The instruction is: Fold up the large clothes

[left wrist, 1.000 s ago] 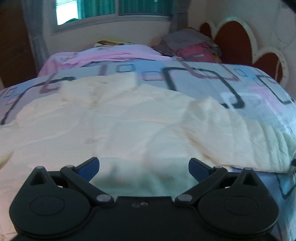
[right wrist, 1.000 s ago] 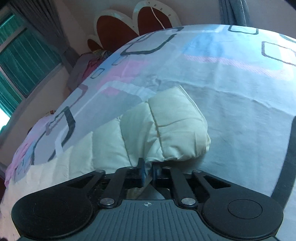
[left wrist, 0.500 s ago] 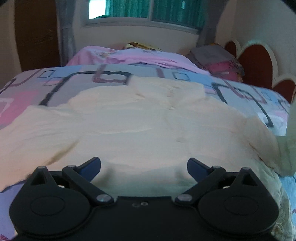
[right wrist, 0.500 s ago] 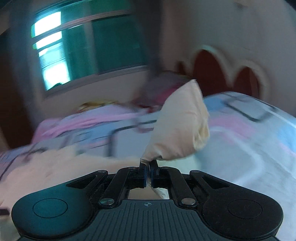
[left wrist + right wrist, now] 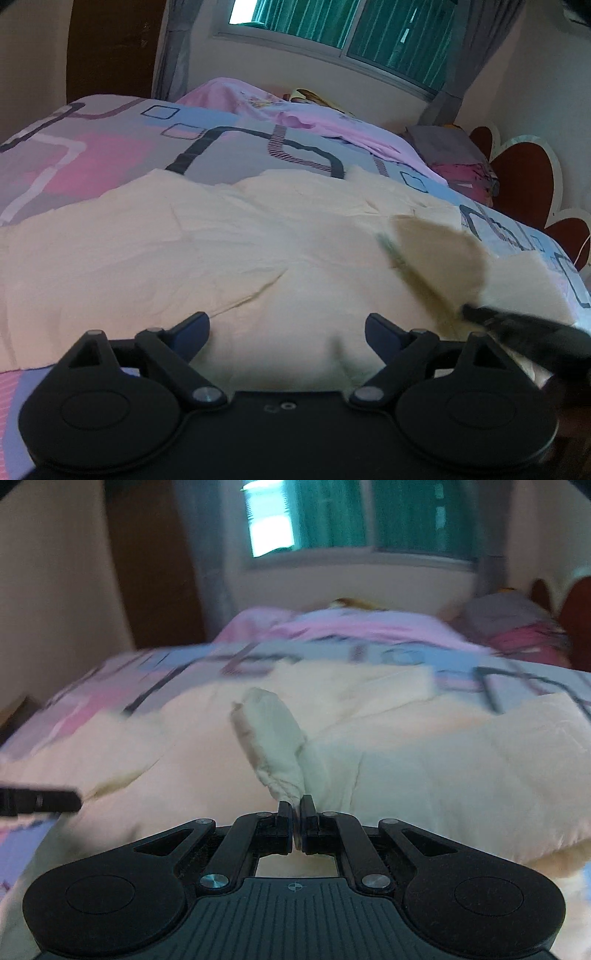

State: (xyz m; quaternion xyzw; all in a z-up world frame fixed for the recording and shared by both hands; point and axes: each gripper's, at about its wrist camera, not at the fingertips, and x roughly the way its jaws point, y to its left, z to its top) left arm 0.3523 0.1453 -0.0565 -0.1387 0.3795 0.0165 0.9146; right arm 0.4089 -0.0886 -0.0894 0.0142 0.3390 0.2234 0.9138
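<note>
So in the last half second the right gripper point(image 5: 297, 806) has swung the sleeve cuff point(image 5: 271, 738) it's pinching over to the left, so the cuff now hangs above the cream jacket point(image 5: 229, 258) rather than out against the window. The right wrist view is the only one that shows the pinch properly: both fingers are clamped together on the tip of the cuff, which sticks up and leans left from there. The left wrist view is blurrier on that, you just get the cuff as a tan smear with a dark streak of the right gripper at the right edge. What it does show is the left gripper point(image 5: 287, 326) with its blue-tipped fingers spread wide, gripping nothing, hovering over the near hem of the jacket. The jacket itself is laid flat across the patterned bedsheet point(image 5: 110, 147), with a pink blanket point(image 5: 295, 114) bunched up beyond it under the window point(image 5: 332, 26).
</note>
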